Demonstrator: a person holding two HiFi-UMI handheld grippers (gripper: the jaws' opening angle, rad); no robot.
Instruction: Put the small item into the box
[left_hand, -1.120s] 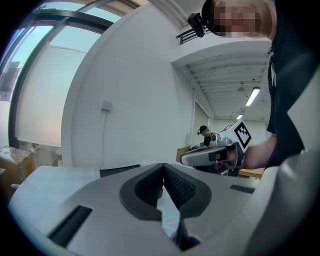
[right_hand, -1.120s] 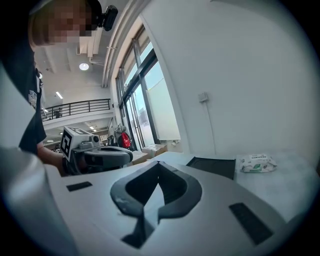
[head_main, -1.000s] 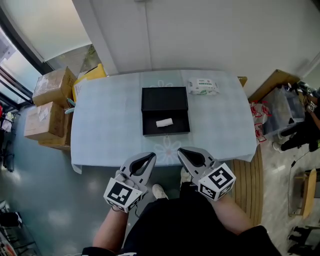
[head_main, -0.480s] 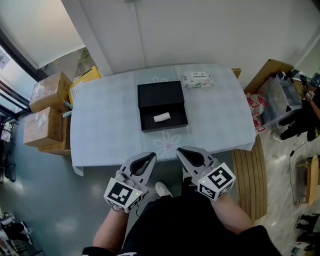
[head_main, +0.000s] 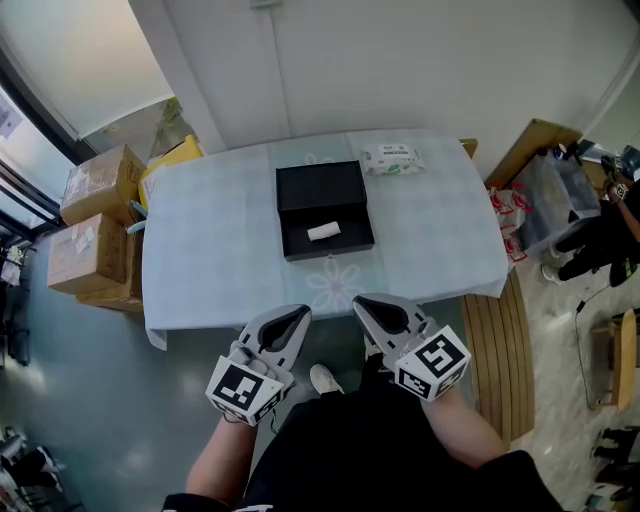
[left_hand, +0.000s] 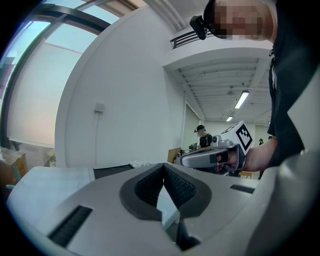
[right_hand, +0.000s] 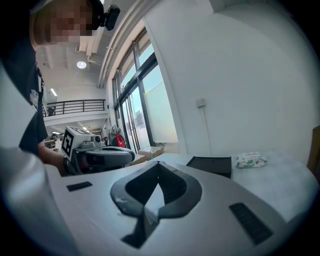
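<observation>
The small item (head_main: 323, 232), a white oblong, lies inside the box (head_main: 283, 238), in its near half, a little right of centre and slightly askew. No tool touches it.

Nearest the camera, the person holds both tools level over the floor, short of the table's near edge, tips towards the table. The left gripper (head_main: 298, 314) has its jaws together, tips meeting, with nothing between them; its own view shows the dark pads closed to a point. The right gripper (head_main: 362, 303) is likewise closed and empty. The two sit side by side, a small gap between them, each with its marker cube at the rear by the hand. Below them a white shoe (head_main: 322, 380) stands on the grey floor.

Next comes the table (head_main: 210, 235), covered in a pale cloth with a faint flower pattern. The box is black and open, near the table's middle, its lid laid back flat on the far side. Just beyond and to the right of the lid, near the far edge, lies a wipes pack (head_main: 392, 158), white with green print, apart from the box.

Left of the table, cartons (head_main: 95, 215) are stacked on the floor. Behind the table rises a white wall (head_main: 400, 60).
</observation>
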